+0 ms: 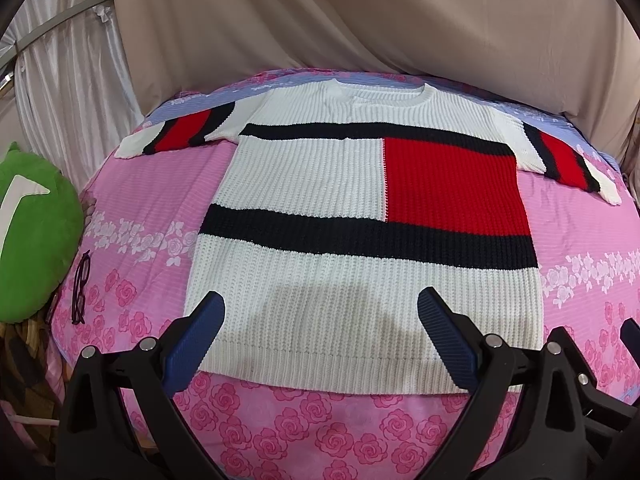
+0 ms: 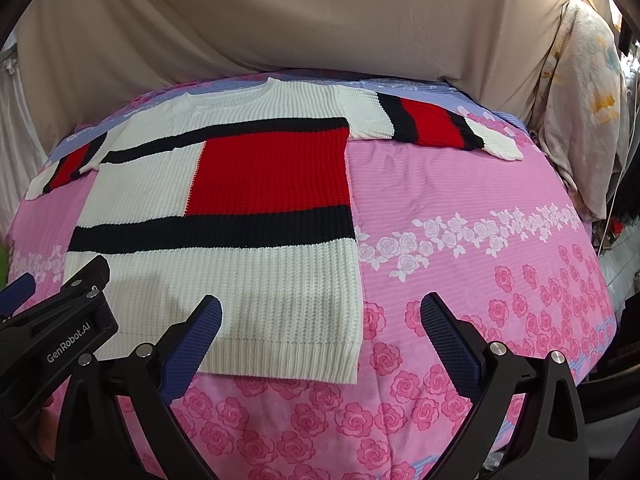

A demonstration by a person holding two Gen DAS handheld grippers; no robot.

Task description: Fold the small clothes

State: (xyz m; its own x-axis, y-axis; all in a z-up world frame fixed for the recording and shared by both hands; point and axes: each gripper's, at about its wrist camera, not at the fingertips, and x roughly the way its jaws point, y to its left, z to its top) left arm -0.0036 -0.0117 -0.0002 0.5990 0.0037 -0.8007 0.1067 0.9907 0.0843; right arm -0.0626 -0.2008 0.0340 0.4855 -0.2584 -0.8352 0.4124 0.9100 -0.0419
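A white knit sweater [image 1: 320, 184] with navy stripes and a red block lies flat, face up, on a pink rose-print bed sheet [image 1: 136, 184], both sleeves spread out to the sides. It also shows in the right wrist view [image 2: 224, 208]. My left gripper [image 1: 320, 312] is open and empty, hovering over the sweater's bottom hem. My right gripper [image 2: 320, 316] is open and empty above the hem's right corner. The left gripper's black body [image 2: 60, 320] shows at the left of the right wrist view.
A green plush cushion [image 1: 36, 232] lies at the bed's left edge, with dark-framed glasses [image 1: 80, 288] beside it on the sheet. A beige curtain [image 1: 360, 16] hangs behind the bed. A floral blanket [image 2: 580, 112] is piled at the right edge.
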